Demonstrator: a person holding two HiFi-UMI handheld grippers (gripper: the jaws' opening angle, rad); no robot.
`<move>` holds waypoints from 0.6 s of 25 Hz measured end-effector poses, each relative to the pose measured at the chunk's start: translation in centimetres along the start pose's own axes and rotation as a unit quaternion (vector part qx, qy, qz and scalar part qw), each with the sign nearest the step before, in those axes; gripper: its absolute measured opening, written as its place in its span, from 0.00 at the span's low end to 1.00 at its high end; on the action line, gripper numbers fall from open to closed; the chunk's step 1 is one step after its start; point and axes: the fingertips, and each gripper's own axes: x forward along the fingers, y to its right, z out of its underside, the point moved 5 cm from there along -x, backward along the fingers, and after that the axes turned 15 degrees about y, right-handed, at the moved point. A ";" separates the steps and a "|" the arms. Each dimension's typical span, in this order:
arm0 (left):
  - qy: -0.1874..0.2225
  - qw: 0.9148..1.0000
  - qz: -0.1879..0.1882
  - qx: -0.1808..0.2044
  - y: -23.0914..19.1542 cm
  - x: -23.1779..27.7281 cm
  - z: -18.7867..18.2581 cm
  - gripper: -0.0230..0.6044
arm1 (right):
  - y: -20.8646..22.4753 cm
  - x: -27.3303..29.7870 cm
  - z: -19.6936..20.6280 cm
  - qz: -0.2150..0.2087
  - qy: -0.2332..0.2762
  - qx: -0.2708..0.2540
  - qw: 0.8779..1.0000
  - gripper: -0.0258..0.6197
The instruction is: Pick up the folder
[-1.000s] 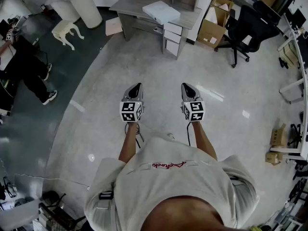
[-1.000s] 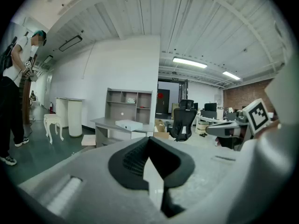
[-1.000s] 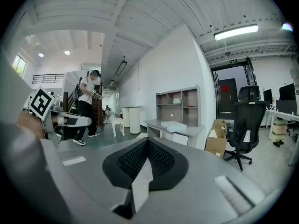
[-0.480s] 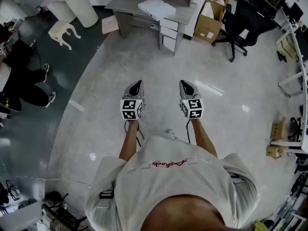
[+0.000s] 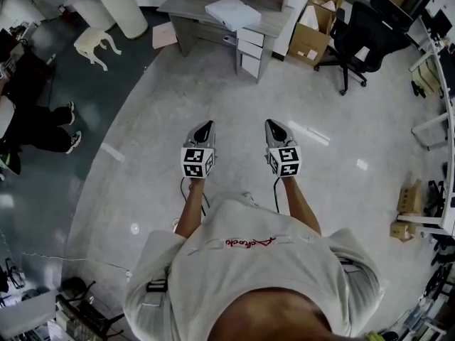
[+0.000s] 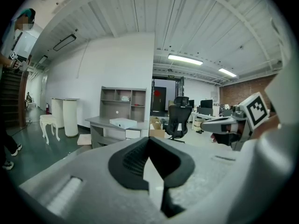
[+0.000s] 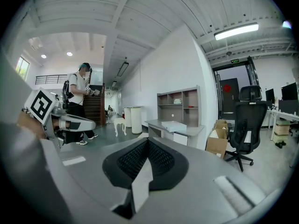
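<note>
I read fingers pressed together, empty, on grey left gripper (image 5: 204,126) and right gripper (image 5: 274,125). Flat white folder (image 5: 232,11) lay on grey surface (image 5: 186,4), twelve o'clock.

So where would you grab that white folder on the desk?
Likely its front edge, coming level from the open floor side: the white folder lies flat on the desk with shelves behind it. Whether that edge overhangs is unclear.

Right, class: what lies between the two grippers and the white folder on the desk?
Bare floor only, in the head view: nothing stands between the left gripper, the right gripper and the desk with the folder.
</note>
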 end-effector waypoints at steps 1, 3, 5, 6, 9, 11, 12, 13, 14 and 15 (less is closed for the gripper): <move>0.000 1.000 -0.002 -0.001 0.3 0.2 0.0 0.04 | 0.3 -0.1 0.0 -0.003 -0.002 -0.002 1.000 0.05; 0.002 1.000 -0.006 -0.003 0.9 0.6 -0.1 0.04 | 0.9 -0.2 0.0 -0.007 -0.002 -0.002 1.000 0.05; 0.002 1.000 -0.009 -0.003 1.2 0.9 -0.1 0.04 | 1.4 -0.2 0.1 -0.010 -0.002 -0.001 1.000 0.05; 0.002 1.000 -0.010 -0.003 1.3 1.0 0.0 0.04 | 1.6 -0.2 0.2 -0.012 -0.003 0.000 1.000 0.05; 0.003 1.000 -0.015 -0.003 1.7 1.4 0.1 0.04 | 2.2 -0.1 0.4 -0.016 -0.005 0.003 1.000 0.05; 0.002 1.000 -0.017 -0.002 2.0 1.8 0.3 0.04 | 2.6 -0.1 0.6 -0.018 -0.007 0.005 1.000 0.05; 0.000 1.000 -0.018 -0.001 2.2 1.8 0.5 0.04 | 2.8 -0.1 0.8 -0.019 -0.008 0.006 1.000 0.05; -0.001 1.000 -0.019 -0.001 2.3 1.8 0.6 0.04 | 2.9 -0.2 0.9 -0.021 -0.009 0.005 1.000 0.05; -0.002 1.000 -0.020 -0.001 2.4 1.9 0.7 0.04 | 3.0 -0.1 0.9 -0.022 -0.010 0.005 1.000 0.05; -0.002 1.000 -0.021 -0.002 2.4 2.0 0.8 0.04 | 3.2 0.1 0.9 -0.022 -0.009 0.004 1.000 0.05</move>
